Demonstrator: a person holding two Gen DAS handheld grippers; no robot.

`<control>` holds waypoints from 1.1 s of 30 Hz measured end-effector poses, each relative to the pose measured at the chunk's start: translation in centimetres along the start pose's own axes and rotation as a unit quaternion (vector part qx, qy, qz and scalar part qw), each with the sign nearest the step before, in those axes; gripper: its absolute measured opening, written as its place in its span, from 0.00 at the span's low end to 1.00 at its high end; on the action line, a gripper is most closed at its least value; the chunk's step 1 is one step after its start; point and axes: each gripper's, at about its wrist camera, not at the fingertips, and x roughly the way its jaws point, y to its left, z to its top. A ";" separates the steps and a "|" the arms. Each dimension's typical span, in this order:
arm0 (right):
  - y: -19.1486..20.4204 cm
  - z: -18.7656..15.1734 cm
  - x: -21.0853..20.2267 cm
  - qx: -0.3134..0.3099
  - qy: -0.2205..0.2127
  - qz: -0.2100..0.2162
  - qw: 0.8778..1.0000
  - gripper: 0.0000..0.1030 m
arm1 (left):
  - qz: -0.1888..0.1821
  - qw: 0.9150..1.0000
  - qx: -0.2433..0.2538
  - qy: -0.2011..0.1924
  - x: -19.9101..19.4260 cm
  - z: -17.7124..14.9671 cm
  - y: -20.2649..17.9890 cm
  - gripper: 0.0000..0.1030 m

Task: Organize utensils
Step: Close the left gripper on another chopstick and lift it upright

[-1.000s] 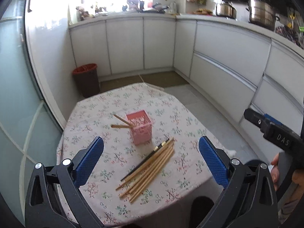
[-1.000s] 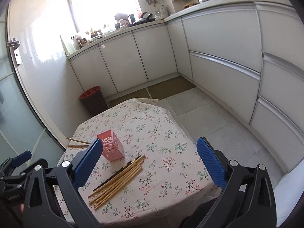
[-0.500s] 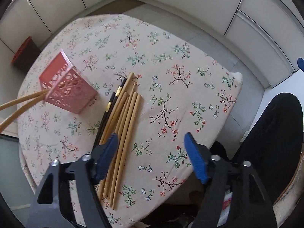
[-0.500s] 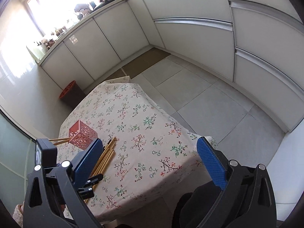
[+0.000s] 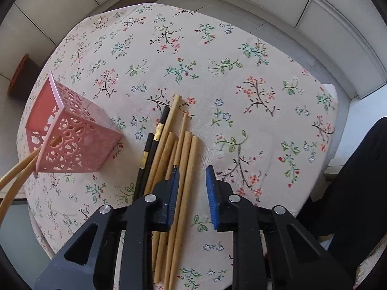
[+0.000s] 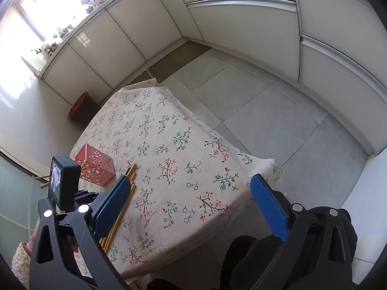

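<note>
Left gripper (image 5: 192,188) is low over the near end of the chopstick bundle, blue pads narrowed but with a clear gap between them; one bamboo chopstick (image 5: 186,169) runs up through that gap, closer to the left pad, and contact with either pad cannot be confirmed, so it is not clamped. Remaining bamboo chopsticks (image 5: 167,154) lie side by side on the floral tablecloth (image 5: 217,77), touching one another, long axes running away from the camera and slightly fanned at the far tips. Two black chopsticks with gold bands (image 5: 152,145) lie against the left edge of the bundle. Just left of them, apart from the bundle, sits the pink perforated holder (image 5: 72,142), tilted in this fisheye view with its open mouth toward upper left; two bamboo chopsticks (image 5: 17,178) stick out of it toward the lower left edge of frame. Right gripper (image 6: 188,200) is held higher and nearer the table's front edge, pads wide apart, nothing between them. In the right wrist view the left gripper's camera body (image 6: 61,181) is visible at lower left, beside the holder (image 6: 94,166). Beyond the table: grey tiled floor (image 6: 266,111), a dark bin with red rim (image 6: 81,107) against the wall, then white cabinet fronts (image 6: 121,38).
</note>
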 end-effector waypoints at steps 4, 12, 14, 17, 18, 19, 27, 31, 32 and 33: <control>-0.4 0.1 0.9 0.006 0.011 -0.003 1.000 0.94 | 0.028 0.999 0.020 -0.001 0.9 0.3 0.0 0.17; -0.5 0.1 1.8 0.006 0.022 -0.006 1.000 0.94 | 0.002 1.000 0.027 0.007 1.9 0.0 -0.6 0.17; -0.5 0.1 1.9 0.007 0.023 -0.006 1.000 0.94 | 0.004 1.000 0.014 -0.006 1.1 0.2 -0.3 0.17; -0.4 0.1 2.2 0.008 0.028 -0.006 1.000 0.94 | 0.042 0.999 0.027 -0.007 0.9 0.5 -0.2 0.17; -0.5 0.1 2.3 0.009 0.030 -0.005 1.000 0.94 | 0.048 0.998 0.033 -0.003 1.2 0.4 -0.3 0.17; -0.5 0.1 2.3 0.009 0.031 -0.005 0.999 0.94 | 0.053 0.998 0.036 -0.001 1.4 0.3 -0.3 0.17; -0.6 0.1 2.5 0.013 0.034 -0.006 0.999 0.94 | -0.004 0.999 0.036 0.006 1.2 -0.4 -1.4 0.17; -0.6 0.0 2.5 0.011 0.032 -0.006 0.999 0.94 | -0.008 1.000 0.003 -0.008 0.1 0.2 0.3 0.17; -0.6 0.0 2.5 0.011 0.033 -0.005 0.999 0.94 | 0.002 1.000 0.006 -0.007 0.1 0.1 0.4 0.17; -0.6 0.0 2.5 0.010 0.034 -0.005 0.999 0.94 | 0.009 1.000 0.011 -0.003 0.2 0.0 0.4 0.17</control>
